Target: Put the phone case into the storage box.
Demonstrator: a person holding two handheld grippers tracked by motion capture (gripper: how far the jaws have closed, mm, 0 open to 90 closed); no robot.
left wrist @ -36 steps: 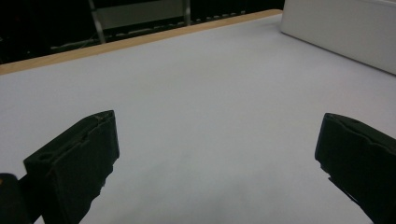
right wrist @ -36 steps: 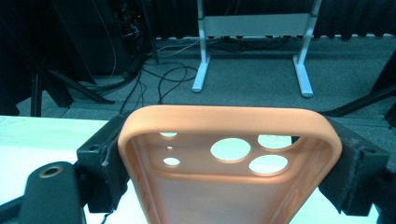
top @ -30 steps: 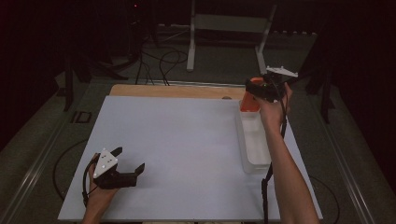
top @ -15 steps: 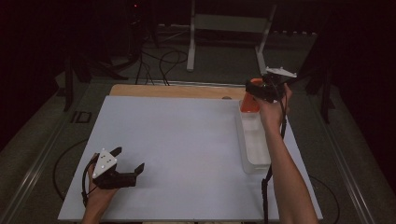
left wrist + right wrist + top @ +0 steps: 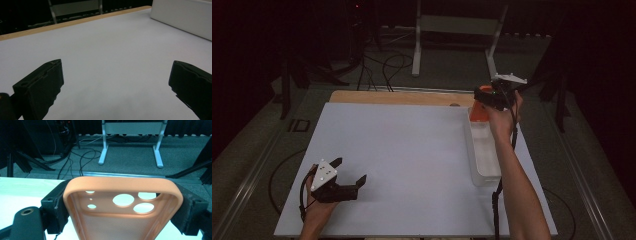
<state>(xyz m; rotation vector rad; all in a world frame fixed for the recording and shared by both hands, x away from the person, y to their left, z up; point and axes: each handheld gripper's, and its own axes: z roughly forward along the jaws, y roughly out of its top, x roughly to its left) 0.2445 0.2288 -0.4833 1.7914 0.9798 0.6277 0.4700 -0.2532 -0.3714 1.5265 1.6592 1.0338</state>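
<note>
While the left tongs (image 5: 346, 172) sit near the front-left corner of the worktop (image 5: 402, 150), well apart from the white bin (image 5: 484, 155), their jaws stand wide with nothing between them; the left gripper view confirms bare surface between the two black jaws.

Farther out, the right tongs (image 5: 486, 100) are clamped on an orange phone case (image 5: 122, 207), held above the far end of the bin. Jaws press on the case's two long side walls, near the camera-cutout end.

Handling, my read:
- Case looks like soft silicone or TPU: light, flexible, not fragile.
- A squeeze across the open shell can bow the walls inward, so go easy on force.
- Matte rubbery skin should give good friction on the pads; slip risk low.
- Best hold is where it is now, across the side walls by the stiffer camera end. A grab mid-length would flex more.

Hard to make out:
- Lower part of the case is cut off at the bottom of the right gripper view.
- In the high view the hand and gripper body cover most of the case, so its clearance above the bin is unclear.
- Bin contents can't be read; the inside looks pale and washed out.
- Room beyond the worktop is dark: only stand legs and cables.
</note>
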